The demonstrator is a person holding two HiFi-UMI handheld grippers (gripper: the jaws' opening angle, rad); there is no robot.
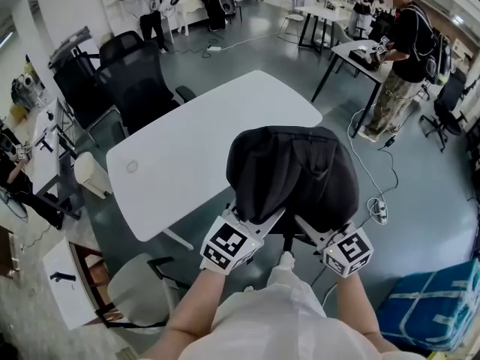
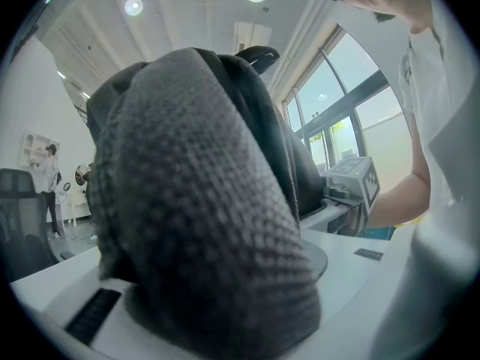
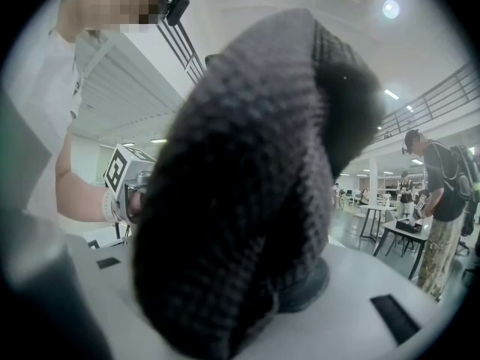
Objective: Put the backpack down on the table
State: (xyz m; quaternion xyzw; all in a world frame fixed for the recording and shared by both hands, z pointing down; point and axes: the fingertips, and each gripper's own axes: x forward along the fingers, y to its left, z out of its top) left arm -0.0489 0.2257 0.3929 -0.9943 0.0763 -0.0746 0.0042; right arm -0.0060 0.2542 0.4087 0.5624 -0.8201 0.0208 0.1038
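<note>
Black office chairs (image 1: 135, 81) stood at the far left beside the white table (image 1: 180, 152), whose rounded top stretched across the middle of the head view, with a pale chair (image 1: 142, 291) below its near edge. To the right, the black backpack (image 1: 292, 172) sat bunched over the table's near right corner, overlapping the edge toward the person; whether its base rested on the top could not be told. The left gripper (image 1: 262, 223) reached in from below at the pack's lower left, and its own view showed its jaws drawn fairly narrow and clamped on a padded mesh strap (image 2: 202, 223) that filled the space between them. The right gripper (image 1: 309, 229) came in at the pack's lower right, jaws set wider and pressed on a second padded strap (image 3: 240, 201), thick and dark, that folded over the jaw faces. Each gripper's marker cube showed in the other's view, both close together and pointing roughly level. Farther right a power strip (image 1: 379, 210) lay on the grey floor, a person in a dark top (image 1: 405, 51) stood by a distant desk, and a blue bag (image 1: 435, 306) sat at the lower right corner
</note>
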